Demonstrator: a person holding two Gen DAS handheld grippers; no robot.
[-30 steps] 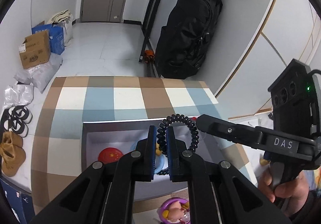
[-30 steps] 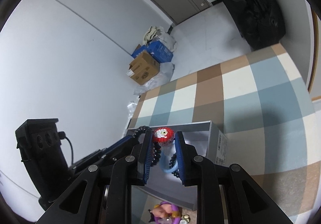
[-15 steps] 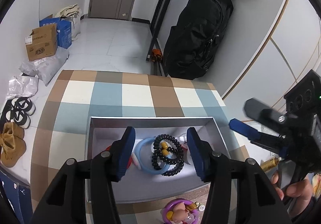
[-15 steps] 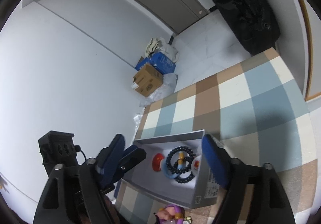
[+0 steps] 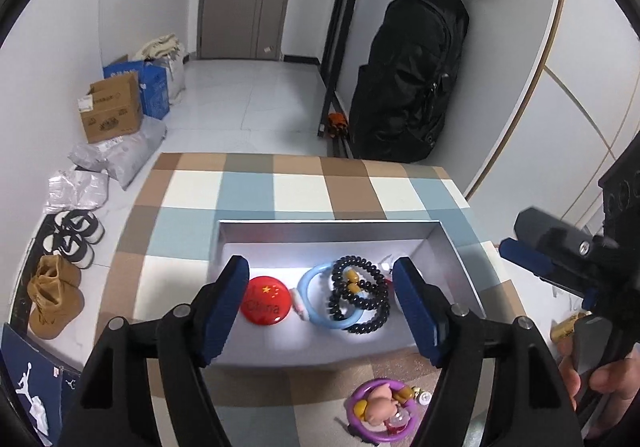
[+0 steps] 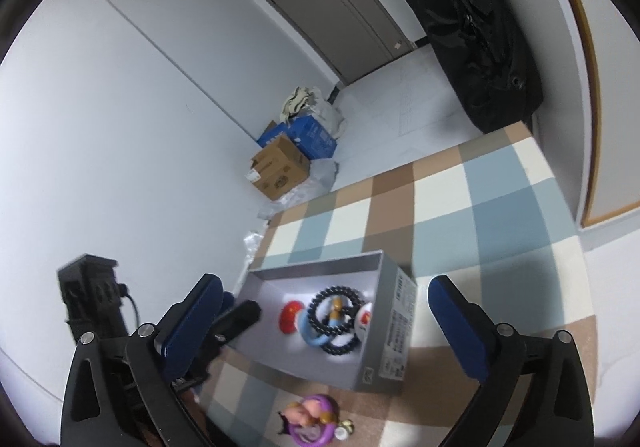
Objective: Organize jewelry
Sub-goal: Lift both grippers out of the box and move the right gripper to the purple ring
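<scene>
A grey open box (image 5: 328,226) (image 6: 396,311) stands on the checked table. In it lie a black bead bracelet (image 5: 358,301) (image 6: 334,321), a light blue ring (image 5: 320,303), a red China badge (image 5: 265,305) (image 6: 289,317) and a white and red piece (image 6: 364,321). My left gripper (image 5: 320,311) is open and empty above the box's near side. My right gripper (image 6: 320,331) is open and empty, raised over the box; it also shows at the right edge of the left wrist view (image 5: 552,267). A purple ring with a small doll (image 5: 380,411) (image 6: 310,423) lies on the table in front of the box.
The checked cloth (image 5: 300,187) covers the table. A black backpack (image 5: 408,87) stands beyond the far edge by the wall. Cardboard boxes (image 5: 112,111) and shoes (image 5: 72,239) lie on the floor at left. A small gold object (image 5: 564,329) lies at right.
Both grippers have opened and let go of the black bead bracelet, which now lies in the box. Both have pulled back and up from the box.
</scene>
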